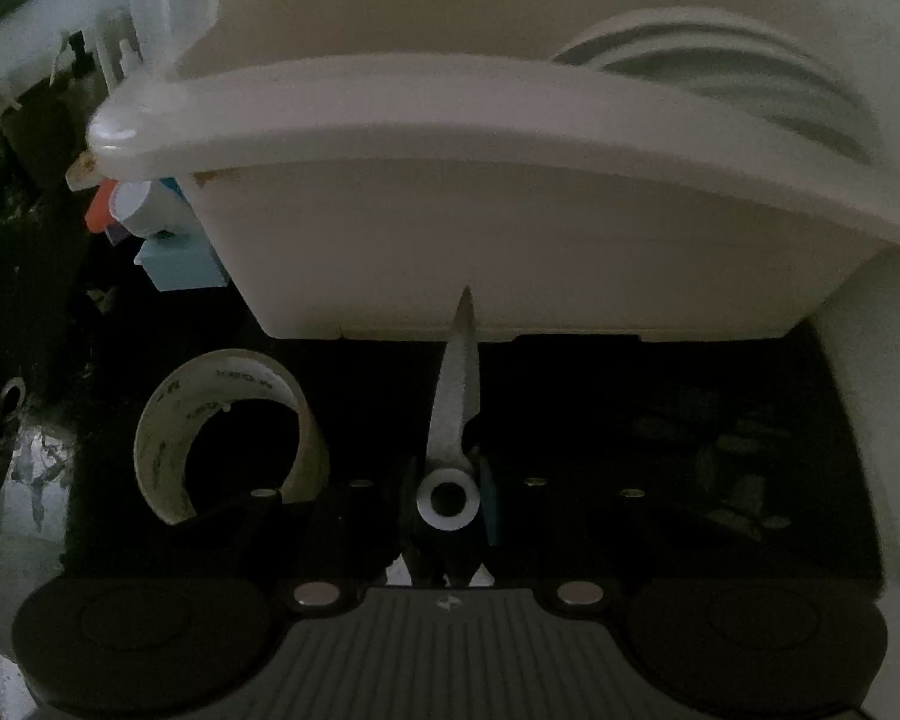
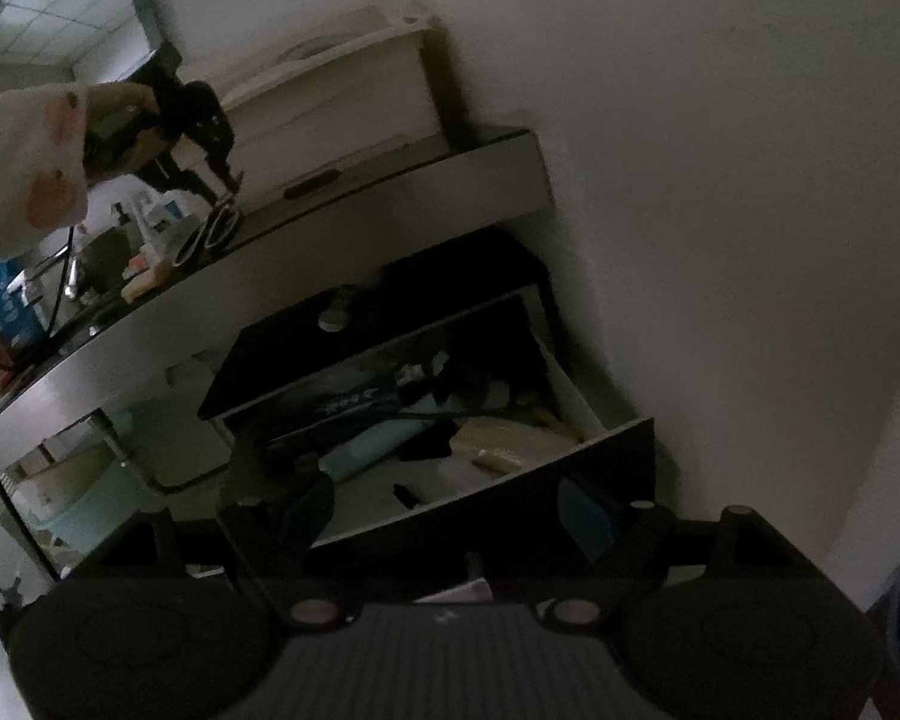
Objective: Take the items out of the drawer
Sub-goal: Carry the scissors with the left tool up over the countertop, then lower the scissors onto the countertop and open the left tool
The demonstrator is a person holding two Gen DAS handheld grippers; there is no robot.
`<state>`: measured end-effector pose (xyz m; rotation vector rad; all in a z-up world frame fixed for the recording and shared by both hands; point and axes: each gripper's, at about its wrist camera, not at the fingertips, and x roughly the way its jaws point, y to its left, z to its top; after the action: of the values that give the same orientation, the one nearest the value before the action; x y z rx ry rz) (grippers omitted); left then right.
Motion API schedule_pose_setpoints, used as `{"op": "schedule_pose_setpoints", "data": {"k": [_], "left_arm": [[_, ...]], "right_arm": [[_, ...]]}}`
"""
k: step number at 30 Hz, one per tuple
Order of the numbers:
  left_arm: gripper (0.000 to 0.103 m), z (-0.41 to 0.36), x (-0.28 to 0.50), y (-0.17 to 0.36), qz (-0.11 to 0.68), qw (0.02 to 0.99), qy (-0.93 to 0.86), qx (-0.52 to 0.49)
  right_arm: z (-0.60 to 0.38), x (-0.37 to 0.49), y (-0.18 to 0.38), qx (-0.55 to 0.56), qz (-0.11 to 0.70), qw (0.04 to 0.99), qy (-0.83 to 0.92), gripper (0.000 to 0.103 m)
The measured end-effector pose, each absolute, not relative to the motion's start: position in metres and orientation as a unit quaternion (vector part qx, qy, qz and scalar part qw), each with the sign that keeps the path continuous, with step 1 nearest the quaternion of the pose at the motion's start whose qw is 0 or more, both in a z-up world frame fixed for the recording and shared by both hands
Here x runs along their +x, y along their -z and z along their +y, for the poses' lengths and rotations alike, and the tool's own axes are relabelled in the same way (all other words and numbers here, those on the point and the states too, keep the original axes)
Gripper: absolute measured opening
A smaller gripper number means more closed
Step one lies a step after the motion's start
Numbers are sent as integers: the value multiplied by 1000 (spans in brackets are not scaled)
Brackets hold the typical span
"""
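So the left gripper [image 1: 450, 504] is clamped on the scissors [image 1: 457, 396] low over the dark surface [image 1: 660, 420], blade tip toward the white bin [image 1: 510, 228] — looks like a set-down — while the right gripper [image 2: 450, 522] hangs spread, holding nothing, above the open drawer [image 2: 606, 462], probably lining up another grab.

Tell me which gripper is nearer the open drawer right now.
Right. The right gripper hangs open just in front of the drawer. The left gripper is up on the desktop, shut on scissors.
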<state>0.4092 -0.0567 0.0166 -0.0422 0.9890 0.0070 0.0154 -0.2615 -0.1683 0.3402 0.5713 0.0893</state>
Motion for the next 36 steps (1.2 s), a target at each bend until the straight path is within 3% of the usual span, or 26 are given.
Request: {"op": "schedule_pose_setpoints", "data": {"k": [13,14,15,16,18,30,33,36], "left_arm": [[5,-59,422,-1,491,871,-4,-15],[8,-60,421,-1,491,871,-2,-11],[17,-61,420,-1,491,871,0,-8],[34,-62,419,-1,491,871,2,-5],[44,-63,417,0,491,871,6,2],[44,-66,410,8,499,866,7,28],[28,-63,409,11,502,865,6,24],[25,-64,408,12,503,864,5,24]], "right_arm": [[-263,26,175,173,293,939,-46,82],[-262,26,175,172,294,939,-47,82],[-261,26,175,172,294,939,-48,82],[-260,26,175,171,294,939,-50,82],[-258,26,174,170,295,939,-52,82],[-254,24,172,166,297,939,-51,82],[-254,24,173,168,299,938,-53,82],[-255,24,174,171,301,937,-55,82]]}}
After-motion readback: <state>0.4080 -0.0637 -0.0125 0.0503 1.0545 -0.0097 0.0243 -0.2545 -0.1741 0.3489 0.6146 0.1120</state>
